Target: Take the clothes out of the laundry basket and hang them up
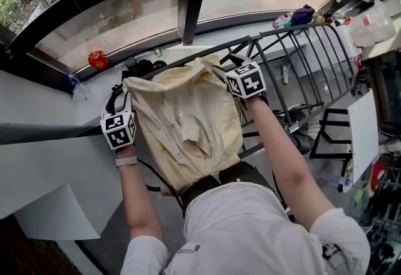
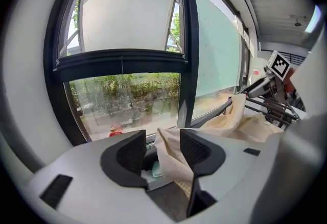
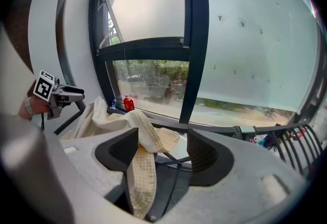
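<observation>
Head view, steeply downward. One cream garment (image 1: 188,123) lies spread over the near end of one dark metal drying rack (image 1: 301,61), filling the centre of the frame; its lower edge hangs toward the person's waist. Two grippers flank its top edge: the left gripper (image 1: 118,97) at centre left, the right gripper (image 1: 230,64) just above centre.

Left gripper view: the two jaws of the left gripper (image 2: 162,154) stand apart, with one fold of the garment (image 2: 173,162) loose between them, lying against the jaw at right, not pinched.

Right gripper view: the two jaws of the right gripper (image 3: 163,149) also stand apart; one corner of the garment (image 3: 140,167) drapes over the jaw at left and hangs into the gap, released.

One red object (image 1: 98,59) sits on the window ledge (image 1: 156,48), upper left.
</observation>
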`<state>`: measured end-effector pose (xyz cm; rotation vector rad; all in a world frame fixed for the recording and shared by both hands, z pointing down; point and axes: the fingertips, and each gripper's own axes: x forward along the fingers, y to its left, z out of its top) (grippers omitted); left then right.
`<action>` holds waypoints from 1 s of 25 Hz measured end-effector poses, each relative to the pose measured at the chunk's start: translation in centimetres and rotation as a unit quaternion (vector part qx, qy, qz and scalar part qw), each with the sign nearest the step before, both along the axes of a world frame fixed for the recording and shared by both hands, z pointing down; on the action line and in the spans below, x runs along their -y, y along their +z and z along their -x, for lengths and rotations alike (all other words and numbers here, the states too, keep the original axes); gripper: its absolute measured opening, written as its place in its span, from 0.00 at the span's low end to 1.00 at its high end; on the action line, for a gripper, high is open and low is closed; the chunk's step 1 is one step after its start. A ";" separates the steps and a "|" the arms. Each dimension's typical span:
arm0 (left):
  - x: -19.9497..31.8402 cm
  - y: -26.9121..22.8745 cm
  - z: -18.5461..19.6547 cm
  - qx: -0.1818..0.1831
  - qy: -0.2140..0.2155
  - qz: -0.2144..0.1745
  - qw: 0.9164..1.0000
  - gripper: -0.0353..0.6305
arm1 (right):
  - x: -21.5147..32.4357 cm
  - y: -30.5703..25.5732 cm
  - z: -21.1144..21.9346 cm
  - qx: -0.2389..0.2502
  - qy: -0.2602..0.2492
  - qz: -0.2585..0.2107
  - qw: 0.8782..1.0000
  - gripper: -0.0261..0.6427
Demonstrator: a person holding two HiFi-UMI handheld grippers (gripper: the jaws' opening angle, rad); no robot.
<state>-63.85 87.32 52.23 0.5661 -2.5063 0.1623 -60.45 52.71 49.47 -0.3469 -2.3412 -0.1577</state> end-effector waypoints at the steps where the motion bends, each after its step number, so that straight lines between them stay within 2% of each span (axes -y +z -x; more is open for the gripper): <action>1: 0.1 -0.3 -0.2 0.000 0.003 -0.003 1.000 0.34 | 0.6 -0.2 -0.4 0.001 0.005 0.000 1.000 0.46; 7: 2.9 -3.0 -2.7 0.019 0.033 -0.013 0.999 0.34 | 3.0 -2.1 -3.9 0.021 0.017 0.021 0.999 0.46; 15: 11.9 -7.2 -8.8 0.051 0.104 -0.022 0.993 0.34 | 7.1 -6.3 -11.7 0.108 0.039 0.075 0.990 0.46; 21: 20.7 -9.7 -14.5 0.076 0.175 -0.016 0.981 0.34 | 11.9 -9.0 -19.9 0.169 0.068 0.104 0.978 0.46; 25: 26.3 -11.4 -18.5 0.089 0.215 -0.026 0.972 0.34 | 15.3 -9.2 -25.5 0.190 0.093 0.125 0.969 0.46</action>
